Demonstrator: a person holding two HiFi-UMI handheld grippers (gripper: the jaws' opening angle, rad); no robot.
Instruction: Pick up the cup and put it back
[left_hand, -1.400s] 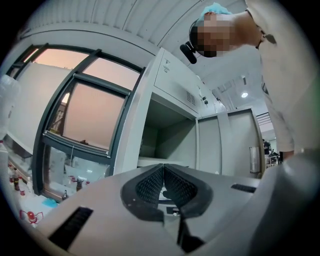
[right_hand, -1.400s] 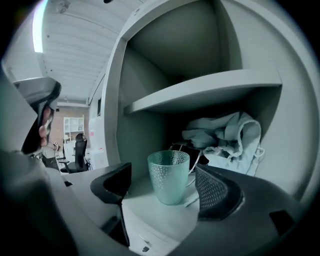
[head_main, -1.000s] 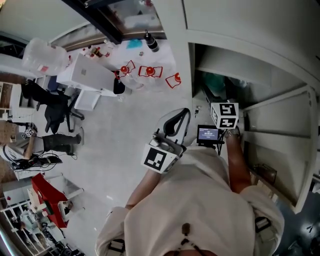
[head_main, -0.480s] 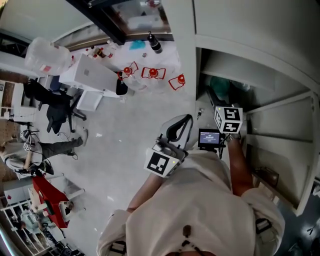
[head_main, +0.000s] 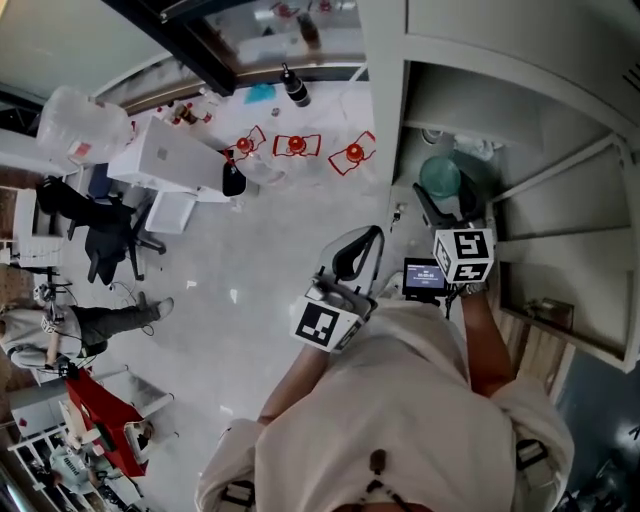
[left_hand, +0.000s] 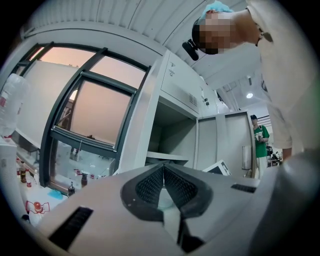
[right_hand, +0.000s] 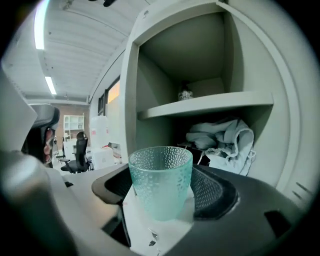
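Note:
A teal dimpled glass cup (right_hand: 161, 180) stands upright between the jaws of my right gripper (right_hand: 161, 196), which is shut on it. In the head view the cup (head_main: 440, 177) hangs in front of the open white cabinet (head_main: 560, 215), with the right gripper (head_main: 441, 203) just below it. Further left and lower, beside the person's chest, my left gripper (head_main: 360, 240) is held. In its own view the left gripper (left_hand: 163, 186) has its jaws closed together with nothing between them.
A crumpled white cloth (right_hand: 225, 142) lies on the cabinet's lower shelf and a small jar (right_hand: 185, 93) stands on the upper one. Red items (head_main: 297, 145) and a dark bottle (head_main: 295, 88) sit on the floor farther off. Another person (head_main: 60, 325) is far left.
The right gripper with the cup has drawn back a little out of the cabinet, so the cup now shows fully. The left gripper has barely moved.

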